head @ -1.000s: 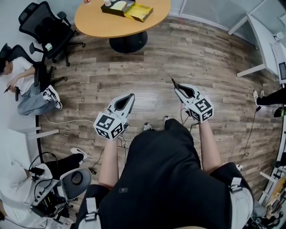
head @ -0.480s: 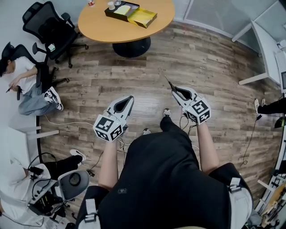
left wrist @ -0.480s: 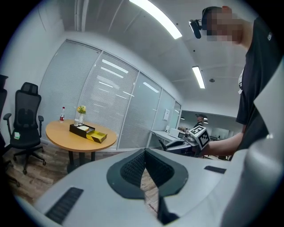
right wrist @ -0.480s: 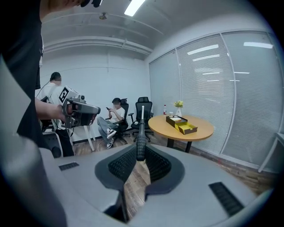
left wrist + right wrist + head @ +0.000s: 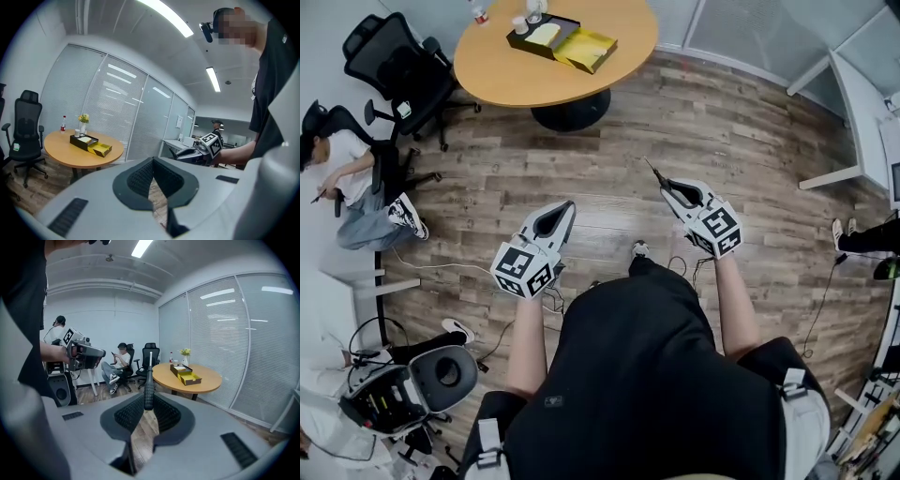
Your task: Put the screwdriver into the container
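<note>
The right gripper [image 5: 668, 186] is clamping the screwdriver [image 5: 148, 380], so pickup looks done. The left gripper [image 5: 566, 207] is sitting closed, empty. The container [image 5: 561, 36] is lying well apart at 11 o'clock, with carrying and dropping remaining.

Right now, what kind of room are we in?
Probably an office meeting room: a round wooden table, black office chairs, and glass partition walls with blinds.
</note>
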A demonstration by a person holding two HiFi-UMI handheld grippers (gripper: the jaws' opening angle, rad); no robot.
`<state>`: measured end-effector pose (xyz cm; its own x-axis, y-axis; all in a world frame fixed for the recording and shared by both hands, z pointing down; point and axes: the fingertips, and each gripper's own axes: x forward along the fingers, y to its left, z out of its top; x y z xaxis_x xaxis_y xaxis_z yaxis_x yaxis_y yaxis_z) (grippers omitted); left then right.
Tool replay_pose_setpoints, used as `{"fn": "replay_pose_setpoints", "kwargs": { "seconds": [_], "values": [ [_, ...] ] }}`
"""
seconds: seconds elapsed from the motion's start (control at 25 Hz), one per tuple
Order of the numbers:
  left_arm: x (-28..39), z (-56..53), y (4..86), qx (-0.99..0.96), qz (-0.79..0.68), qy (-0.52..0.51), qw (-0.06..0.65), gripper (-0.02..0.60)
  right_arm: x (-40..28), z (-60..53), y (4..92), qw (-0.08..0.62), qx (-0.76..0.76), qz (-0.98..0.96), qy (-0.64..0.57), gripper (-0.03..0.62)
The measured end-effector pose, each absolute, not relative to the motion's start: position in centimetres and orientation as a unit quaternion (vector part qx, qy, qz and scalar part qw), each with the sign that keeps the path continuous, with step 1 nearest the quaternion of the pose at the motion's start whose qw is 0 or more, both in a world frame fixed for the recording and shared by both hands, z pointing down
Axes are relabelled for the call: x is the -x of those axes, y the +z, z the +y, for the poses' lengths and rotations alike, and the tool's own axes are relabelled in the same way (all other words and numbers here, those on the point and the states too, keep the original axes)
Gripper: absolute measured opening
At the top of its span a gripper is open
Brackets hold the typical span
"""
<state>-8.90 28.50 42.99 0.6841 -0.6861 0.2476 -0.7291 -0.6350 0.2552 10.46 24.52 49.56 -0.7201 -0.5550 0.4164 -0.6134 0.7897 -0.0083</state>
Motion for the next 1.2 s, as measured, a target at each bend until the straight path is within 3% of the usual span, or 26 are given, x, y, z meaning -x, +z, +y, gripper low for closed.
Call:
{"fn": "replay_pose_setpoints", "kwargs": {
  "seconds": [0.68,1.2],
  "values": [
    [2.3,22.9,43.7,-0.87,-0.453,0.086,0.174,0.003,-16.2,18.4,52.8,0.202,-0.243,-0.943,0.103,0.06],
    [1.3,18.8,45.5,-0.864,-0.46,0.089,0.183,0.003,-15.1,13.6,54.2,0.195,-0.218,-0.95,0.108,0.06]
  ]
}}
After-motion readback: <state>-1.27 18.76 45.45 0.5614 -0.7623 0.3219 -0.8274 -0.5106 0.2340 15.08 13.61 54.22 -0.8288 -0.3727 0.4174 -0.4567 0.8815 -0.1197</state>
